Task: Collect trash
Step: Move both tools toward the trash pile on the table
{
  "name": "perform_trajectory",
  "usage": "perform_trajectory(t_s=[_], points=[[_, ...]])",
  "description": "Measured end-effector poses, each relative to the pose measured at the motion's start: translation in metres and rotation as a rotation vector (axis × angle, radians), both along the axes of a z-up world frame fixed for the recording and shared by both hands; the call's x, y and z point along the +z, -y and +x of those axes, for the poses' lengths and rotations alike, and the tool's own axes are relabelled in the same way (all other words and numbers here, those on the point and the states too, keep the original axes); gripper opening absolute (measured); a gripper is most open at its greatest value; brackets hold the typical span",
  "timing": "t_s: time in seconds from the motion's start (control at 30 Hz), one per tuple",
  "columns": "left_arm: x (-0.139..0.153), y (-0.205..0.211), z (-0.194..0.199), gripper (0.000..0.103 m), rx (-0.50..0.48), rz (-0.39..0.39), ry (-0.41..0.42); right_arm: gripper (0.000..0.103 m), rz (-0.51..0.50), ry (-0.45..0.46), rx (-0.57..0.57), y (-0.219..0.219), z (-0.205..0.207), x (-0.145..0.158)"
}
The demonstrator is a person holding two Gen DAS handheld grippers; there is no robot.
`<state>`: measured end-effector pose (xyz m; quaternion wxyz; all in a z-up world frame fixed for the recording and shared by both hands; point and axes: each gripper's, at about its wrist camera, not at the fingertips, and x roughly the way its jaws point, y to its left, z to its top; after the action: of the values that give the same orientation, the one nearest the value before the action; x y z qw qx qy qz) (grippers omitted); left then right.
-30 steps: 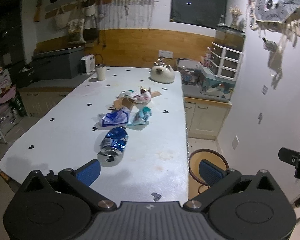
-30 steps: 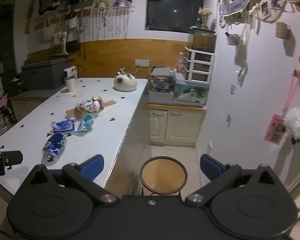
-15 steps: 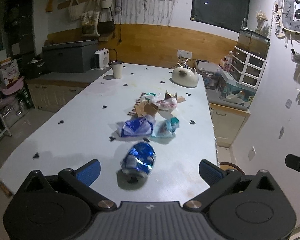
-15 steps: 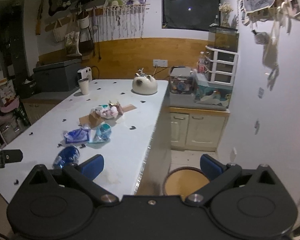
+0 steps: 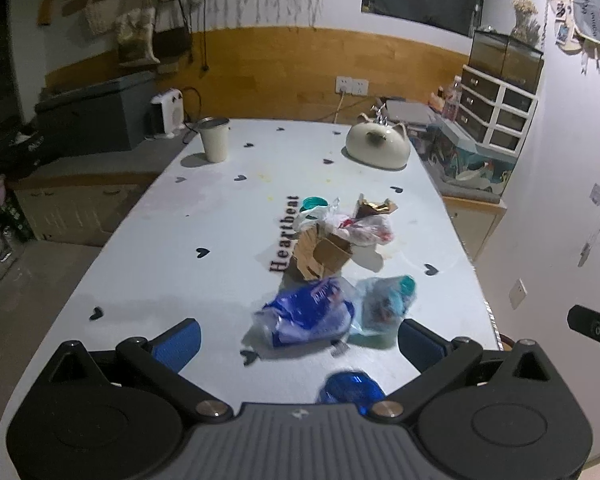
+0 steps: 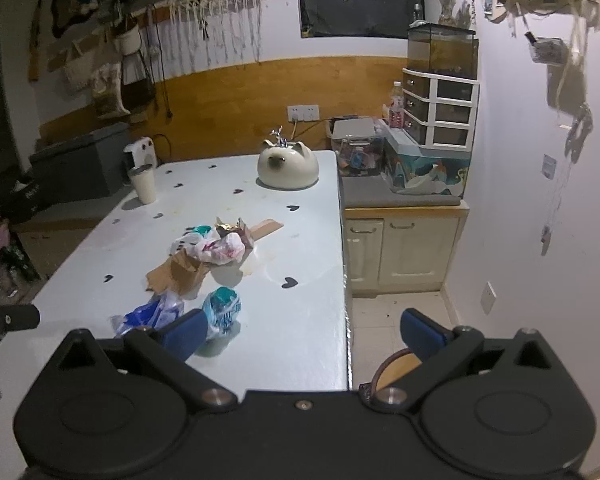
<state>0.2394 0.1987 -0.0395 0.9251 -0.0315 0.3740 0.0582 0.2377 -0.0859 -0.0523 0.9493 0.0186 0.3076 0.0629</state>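
Trash lies in a row on the white table [image 5: 148, 248]: a crushed blue can [image 5: 350, 388], a blue plastic bag [image 5: 308, 316], a teal wrapper [image 5: 386, 304], torn cardboard [image 5: 320, 256] and a white and red crumpled bag [image 5: 364, 228]. My left gripper [image 5: 298, 340] is open and empty, right over the can, with the blue bag ahead between its fingers. My right gripper [image 6: 304, 330] is open and empty over the table's right edge, with the teal wrapper [image 6: 222, 306] by its left finger. A round brown bin [image 6: 392, 372] stands on the floor below it.
A cat-shaped white pot [image 5: 378, 146] and a cream cup [image 5: 214, 138] stand at the table's far end. Cabinets with a drawer unit [image 6: 440, 108] line the right wall. The right gripper's tip [image 5: 592, 326] shows at the left wrist view's right edge.
Both grippers have moved forward along the table. The can has slid from well ahead to under my left gripper's body. The bin has dropped mostly out of the right wrist view.
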Motion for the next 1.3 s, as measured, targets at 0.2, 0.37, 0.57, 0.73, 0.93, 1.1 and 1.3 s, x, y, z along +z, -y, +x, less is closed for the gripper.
perform_trajectory(t_s=[0.2,0.37,0.57,0.73,0.93,1.1,1.3], points=[[-0.03,-0.025,0.069,0.103,-0.07,-0.028,-0.061,0.103,-0.038,-0.047,-0.022,-0.036,0.049,-0.021],[-0.061,-0.038,0.118,0.103,-0.124,-0.079,-0.103,0.103,-0.039,-0.096,-0.022,-0.056,0.083,-0.043],[-0.1,-0.053,0.169,0.103,-0.197,-0.148,-0.141,0.103,-0.038,-0.142,-0.031,-0.077,0.123,-0.069],[-0.134,-0.071,0.208,0.103,-0.214,-0.244,-0.195,0.103,-0.042,-0.175,0.0,-0.091,0.146,-0.088],[-0.172,-0.087,0.231,0.103,-0.252,-0.378,-0.292,0.103,-0.043,-0.23,0.016,-0.101,0.164,-0.11],[-0.179,-0.087,0.22,0.103,-0.34,-0.473,-0.365,0.103,0.004,-0.288,0.06,-0.107,0.179,-0.125],[-0.176,-0.079,0.195,0.103,-0.431,-0.444,-0.412,0.103,0.069,-0.346,0.057,-0.108,0.191,-0.138]])
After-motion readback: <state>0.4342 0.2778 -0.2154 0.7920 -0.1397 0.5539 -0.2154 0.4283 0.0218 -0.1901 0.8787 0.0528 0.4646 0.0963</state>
